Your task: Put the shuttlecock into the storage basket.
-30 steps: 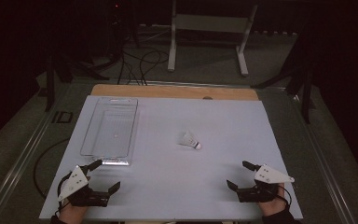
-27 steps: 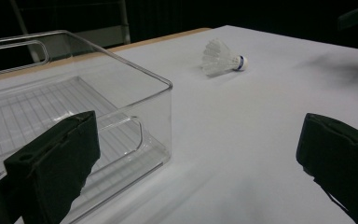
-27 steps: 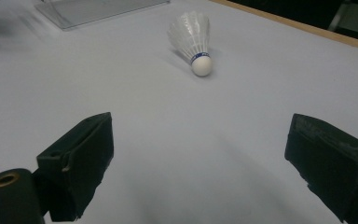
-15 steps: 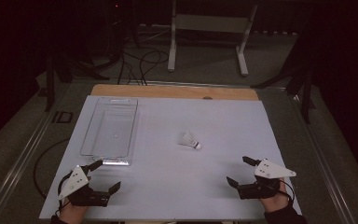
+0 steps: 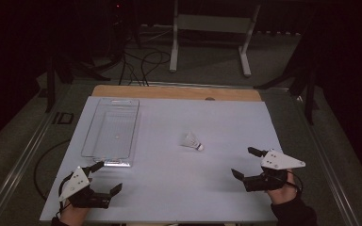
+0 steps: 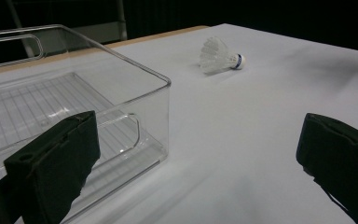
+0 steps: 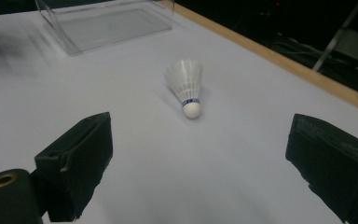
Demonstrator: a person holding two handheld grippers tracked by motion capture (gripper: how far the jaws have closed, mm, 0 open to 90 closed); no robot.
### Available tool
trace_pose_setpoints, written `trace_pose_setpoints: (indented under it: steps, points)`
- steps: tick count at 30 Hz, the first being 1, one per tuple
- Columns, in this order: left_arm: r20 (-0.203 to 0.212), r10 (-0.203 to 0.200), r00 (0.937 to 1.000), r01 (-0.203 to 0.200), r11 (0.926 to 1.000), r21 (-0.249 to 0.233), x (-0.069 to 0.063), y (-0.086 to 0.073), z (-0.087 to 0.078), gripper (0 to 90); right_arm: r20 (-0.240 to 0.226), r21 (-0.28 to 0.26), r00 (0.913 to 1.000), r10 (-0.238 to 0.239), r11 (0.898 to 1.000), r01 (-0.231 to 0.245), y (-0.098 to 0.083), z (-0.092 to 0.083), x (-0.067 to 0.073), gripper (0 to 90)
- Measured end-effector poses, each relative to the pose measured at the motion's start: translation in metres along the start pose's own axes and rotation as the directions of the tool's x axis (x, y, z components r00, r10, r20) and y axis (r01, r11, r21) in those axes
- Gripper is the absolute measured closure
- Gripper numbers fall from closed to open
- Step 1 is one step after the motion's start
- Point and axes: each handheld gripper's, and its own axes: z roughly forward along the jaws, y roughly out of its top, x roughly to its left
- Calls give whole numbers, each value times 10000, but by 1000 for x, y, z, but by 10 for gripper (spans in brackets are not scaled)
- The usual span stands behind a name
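My left gripper [image 5: 102, 177] sits at the near left corner of the white table [image 5: 169, 188], its jaws wide apart and holding nothing. My right gripper [image 5: 246, 163] is near the near right corner, also wide apart and holding nothing. Farther in, the white shuttlecock [image 5: 192, 141] lies on its side in the middle of the table, closer to my right gripper. Nothing stands between them. The clear plastic bin [image 5: 111, 133] sits along the left side, just past my left gripper. A wooden strip [image 5: 169, 92] runs along the far edge.
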Motion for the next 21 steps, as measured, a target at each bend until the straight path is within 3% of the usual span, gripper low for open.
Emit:
trace_pose_setpoints:
  steps: [21]
  points:
    - [58, 13, 10000, -13, 10000, 41, 0, 0, 1, 3, -399, 398, 9971, -647, 9970, 662, 37, 13, -8, 73]
